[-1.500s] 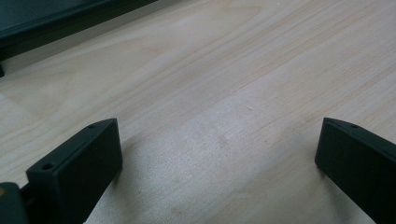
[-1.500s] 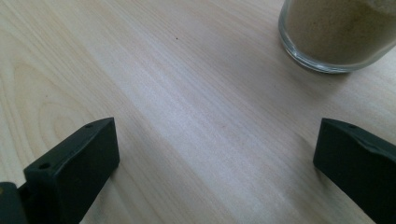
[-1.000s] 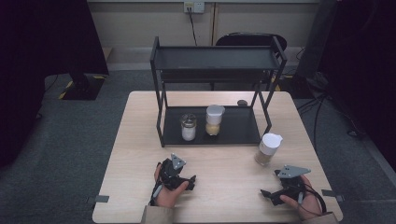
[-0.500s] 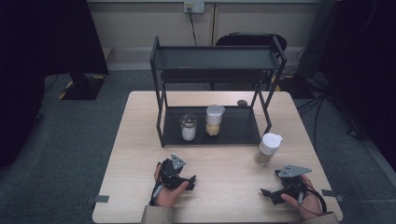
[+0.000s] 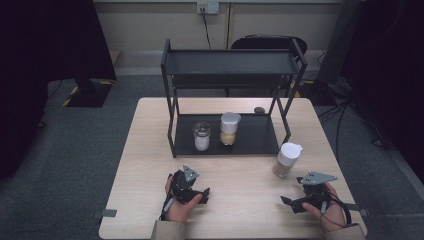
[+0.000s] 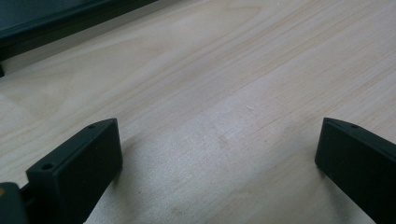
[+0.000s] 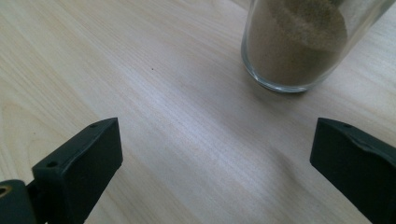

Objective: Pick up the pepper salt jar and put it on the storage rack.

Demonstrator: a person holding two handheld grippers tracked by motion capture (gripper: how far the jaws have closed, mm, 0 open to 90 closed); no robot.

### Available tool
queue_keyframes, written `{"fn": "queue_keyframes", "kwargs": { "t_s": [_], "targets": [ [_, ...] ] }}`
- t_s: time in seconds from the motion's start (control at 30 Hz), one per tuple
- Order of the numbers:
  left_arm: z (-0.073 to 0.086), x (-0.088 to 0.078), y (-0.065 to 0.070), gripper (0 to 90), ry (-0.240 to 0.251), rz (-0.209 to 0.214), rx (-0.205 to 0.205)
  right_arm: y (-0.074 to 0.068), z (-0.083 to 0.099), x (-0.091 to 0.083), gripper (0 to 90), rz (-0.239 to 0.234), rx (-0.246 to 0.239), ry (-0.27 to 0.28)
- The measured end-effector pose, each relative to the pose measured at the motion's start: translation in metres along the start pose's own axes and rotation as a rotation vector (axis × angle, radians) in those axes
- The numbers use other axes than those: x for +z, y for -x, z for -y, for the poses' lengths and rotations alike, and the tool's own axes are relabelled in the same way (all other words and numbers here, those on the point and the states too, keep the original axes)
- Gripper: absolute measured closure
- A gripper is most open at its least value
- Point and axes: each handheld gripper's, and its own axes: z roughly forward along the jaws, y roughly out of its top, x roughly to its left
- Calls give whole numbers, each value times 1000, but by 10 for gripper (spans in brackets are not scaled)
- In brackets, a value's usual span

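Observation:
A glass jar of brown powder with a white lid (image 5: 288,159) stands on the table to the right of the rack; its lower part (image 7: 294,44) fills the top right of the right gripper view. My right gripper (image 5: 291,202) rests low on the table just in front of this jar, jaws wide open and empty (image 7: 217,163). My left gripper (image 5: 200,192) lies at the front left of the table, also open over bare wood (image 6: 219,158). On the black rack's bottom shelf (image 5: 255,142) stand a small jar with white contents (image 5: 201,136) and a taller white-lidded jar (image 5: 229,128).
The two-tier black metal rack (image 5: 232,65) takes up the back half of the wooden table (image 5: 150,150). A small dark object (image 5: 259,110) lies behind the shelf. A chair (image 5: 267,42) stands beyond the table.

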Motion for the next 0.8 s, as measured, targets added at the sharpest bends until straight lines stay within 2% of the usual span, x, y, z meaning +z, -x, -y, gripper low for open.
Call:
{"fn": "queue_keyframes", "kwargs": {
  "t_s": [0.07,0.4,0.8],
  "targets": [
    [0,0,0,0,0,0,0,1,-2,0,13,-5,-2,2],
    [0,0,0,0,0,0,0,-2,-9,1,13,48,34,21],
    [1,0,0,0,4,0,-1,-1,-15,4,11,80,77,58]
  ]
}}
